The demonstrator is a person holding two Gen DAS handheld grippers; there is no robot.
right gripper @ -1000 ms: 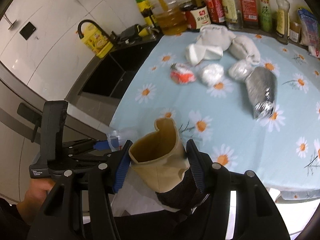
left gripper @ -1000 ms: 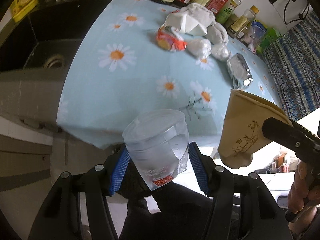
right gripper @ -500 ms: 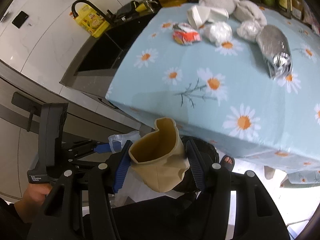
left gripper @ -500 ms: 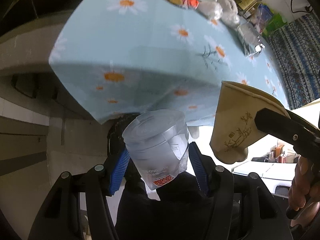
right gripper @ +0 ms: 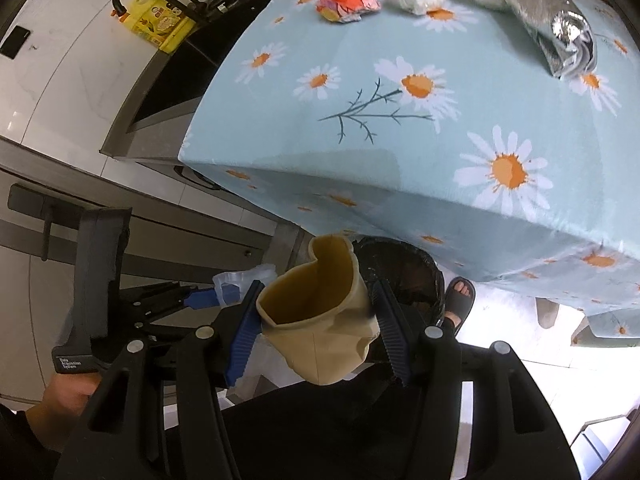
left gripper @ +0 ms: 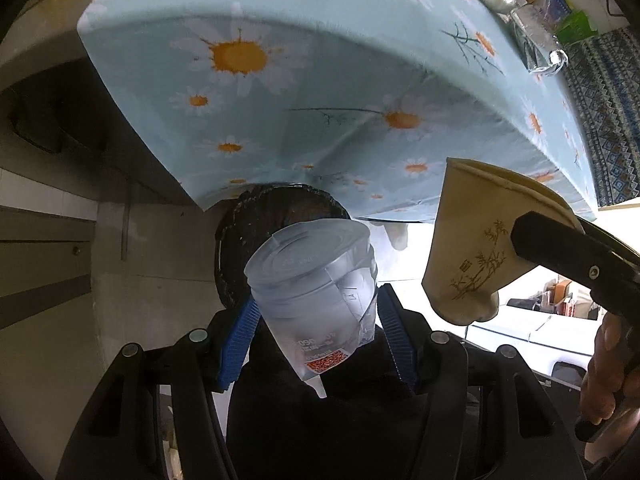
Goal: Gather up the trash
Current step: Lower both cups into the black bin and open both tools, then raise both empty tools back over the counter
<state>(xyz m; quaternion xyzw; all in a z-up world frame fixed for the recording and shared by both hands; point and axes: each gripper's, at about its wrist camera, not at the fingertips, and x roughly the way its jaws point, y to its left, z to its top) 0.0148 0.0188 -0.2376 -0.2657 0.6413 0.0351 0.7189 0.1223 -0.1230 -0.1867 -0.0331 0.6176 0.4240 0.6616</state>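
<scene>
Left gripper (left gripper: 316, 320) clenched on clear plastic cup (left gripper: 312, 284), above black bin (left gripper: 240, 232) beside tabletop (right gripper: 420, 128). Right gripper (right gripper: 316, 328) jaws opening, crushed paper cup (right gripper: 320, 320) between fingers. Both cups light, thin, crush easily; grip mid-wall. Wrappers remain on tabletop.

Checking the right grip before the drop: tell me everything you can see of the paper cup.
The paper cup is tan, squashed out of round, its rim dented, with a bamboo print on its side. It sits tilted between the right gripper pads as the jaws are opening, above the black-lined bin below the table edge.
</scene>
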